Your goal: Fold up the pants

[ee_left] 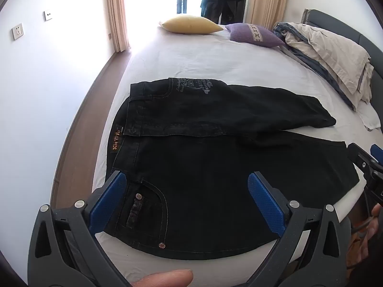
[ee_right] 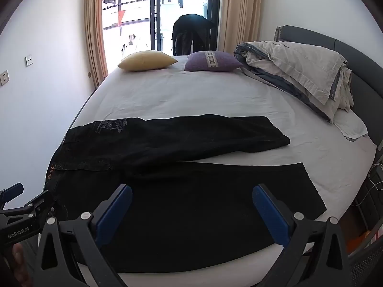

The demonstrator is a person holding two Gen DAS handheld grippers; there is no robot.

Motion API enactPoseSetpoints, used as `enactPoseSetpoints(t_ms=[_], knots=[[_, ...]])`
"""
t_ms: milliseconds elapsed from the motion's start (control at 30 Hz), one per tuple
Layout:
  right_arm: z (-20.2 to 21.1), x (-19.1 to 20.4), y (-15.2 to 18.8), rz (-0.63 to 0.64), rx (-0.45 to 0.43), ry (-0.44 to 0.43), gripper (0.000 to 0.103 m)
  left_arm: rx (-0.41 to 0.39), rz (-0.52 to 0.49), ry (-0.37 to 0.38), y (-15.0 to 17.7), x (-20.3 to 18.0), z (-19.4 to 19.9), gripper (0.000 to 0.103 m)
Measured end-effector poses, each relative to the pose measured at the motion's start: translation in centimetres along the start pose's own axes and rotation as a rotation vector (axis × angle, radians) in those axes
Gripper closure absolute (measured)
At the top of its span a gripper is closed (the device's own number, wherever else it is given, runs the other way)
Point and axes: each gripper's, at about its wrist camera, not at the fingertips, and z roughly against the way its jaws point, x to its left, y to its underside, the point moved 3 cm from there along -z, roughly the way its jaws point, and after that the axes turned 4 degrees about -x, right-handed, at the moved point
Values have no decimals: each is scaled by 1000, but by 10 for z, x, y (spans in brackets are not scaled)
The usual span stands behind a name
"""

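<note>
The black pants [ee_left: 215, 167] are lying flat across the near edge of the bed [ee_left: 203, 57], waistband toward its left edge, both legs running off toward the right. The far leg is angling away from the near one, so a wedge of white sheet is showing between the two cuffs. A tan brand patch [ee_left: 117, 141] is sitting on the waistband, and the front pocket with its copper rivets is facing up close to the near edge.

The left gripper [ee_left: 186, 205] is hovering over the waist and pocket area, its blue-padded fingers spread wide and holding nothing. The right gripper [ee_right: 191, 211] is hanging over the near leg, fingers also spread wide with only cloth showing between them; it is peeking into the left wrist view at the right, just past the near cuff.

At the far edge of the bed, a yellow pillow [ee_right: 147, 59] and a purple pillow [ee_right: 213, 61] are resting side by side, and a bundled beige-and-grey duvet [ee_right: 299, 74] is piled against the headboard at the far right corner.
</note>
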Motion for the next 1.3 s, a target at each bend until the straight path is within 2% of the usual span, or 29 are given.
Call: enactPoseSetpoints(t_ms=[1300], knots=[[-10, 20, 18, 43, 52, -22, 0, 12, 14, 6, 9, 2, -7, 0]])
